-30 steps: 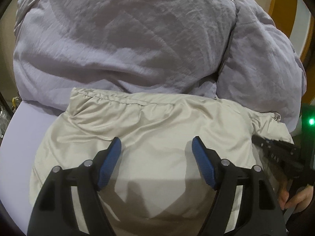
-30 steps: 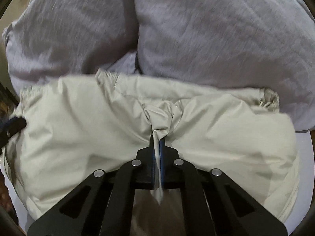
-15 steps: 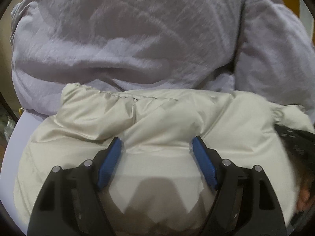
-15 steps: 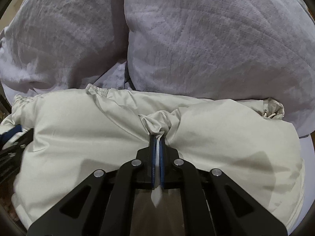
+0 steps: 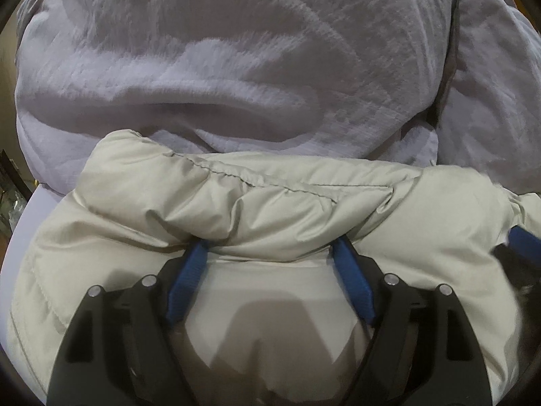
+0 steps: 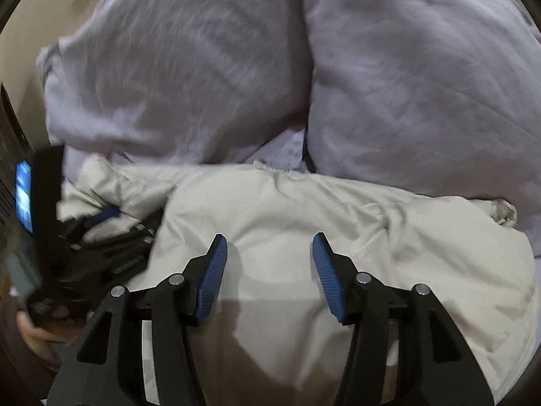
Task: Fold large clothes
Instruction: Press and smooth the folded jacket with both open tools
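I count 1 cream padded jacket (image 5: 270, 203) lying folded on the bed sheet (image 5: 23, 223), pressed against 2 lilac pillows (image 5: 219, 67). My left gripper (image 5: 270, 250) has its fingers wide, tips dug under a puffed fold. My right gripper (image 6: 269, 247) is opening, fabric below but nothing pinched. Only the right view shows a hand (image 6: 33, 335) and a lit blue screen (image 6: 23, 196); only the left shows the stitched seam (image 5: 257, 179).

text: we read none | left wrist view: we find no lettering on anything | right wrist view: small pale marks on the black gripper body (image 6: 128, 264) at left, too blurred for us to read | labels, brands, numbers: none legible
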Demonstrator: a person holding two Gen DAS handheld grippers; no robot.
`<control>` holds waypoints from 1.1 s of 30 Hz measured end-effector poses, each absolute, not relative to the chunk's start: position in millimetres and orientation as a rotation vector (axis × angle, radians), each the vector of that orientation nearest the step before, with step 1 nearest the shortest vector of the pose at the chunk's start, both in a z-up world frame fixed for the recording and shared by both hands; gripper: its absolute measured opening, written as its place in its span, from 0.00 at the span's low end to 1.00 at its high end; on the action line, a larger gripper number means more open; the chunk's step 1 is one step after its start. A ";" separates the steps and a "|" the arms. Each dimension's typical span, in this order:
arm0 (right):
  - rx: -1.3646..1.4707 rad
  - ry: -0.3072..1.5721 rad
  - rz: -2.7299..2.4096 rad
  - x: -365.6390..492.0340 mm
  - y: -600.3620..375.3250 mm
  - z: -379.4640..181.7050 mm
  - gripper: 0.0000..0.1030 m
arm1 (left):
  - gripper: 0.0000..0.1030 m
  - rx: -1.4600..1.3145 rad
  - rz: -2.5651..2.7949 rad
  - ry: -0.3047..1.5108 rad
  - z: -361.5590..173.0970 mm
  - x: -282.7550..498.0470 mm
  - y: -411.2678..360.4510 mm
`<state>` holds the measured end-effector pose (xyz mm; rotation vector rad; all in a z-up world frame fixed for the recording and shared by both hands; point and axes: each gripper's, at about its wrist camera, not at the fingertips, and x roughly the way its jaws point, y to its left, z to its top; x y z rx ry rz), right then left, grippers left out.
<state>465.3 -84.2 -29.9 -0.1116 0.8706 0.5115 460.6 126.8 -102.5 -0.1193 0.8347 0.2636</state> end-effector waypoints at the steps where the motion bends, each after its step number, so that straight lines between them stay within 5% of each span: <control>1: -0.119 0.862 0.503 468.6 -82.3 -34.5 0.53 | 0.75 -0.122 0.264 0.834 -102.8 460.2 127.7; 15: -0.131 0.866 0.460 504.9 -65.4 -73.0 0.55 | 0.76 -0.137 0.279 0.829 -111.8 469.5 127.1; 33: -0.005 0.856 0.202 482.2 -209.5 -15.3 0.72 | 0.78 -0.135 0.261 0.814 -79.5 434.3 141.0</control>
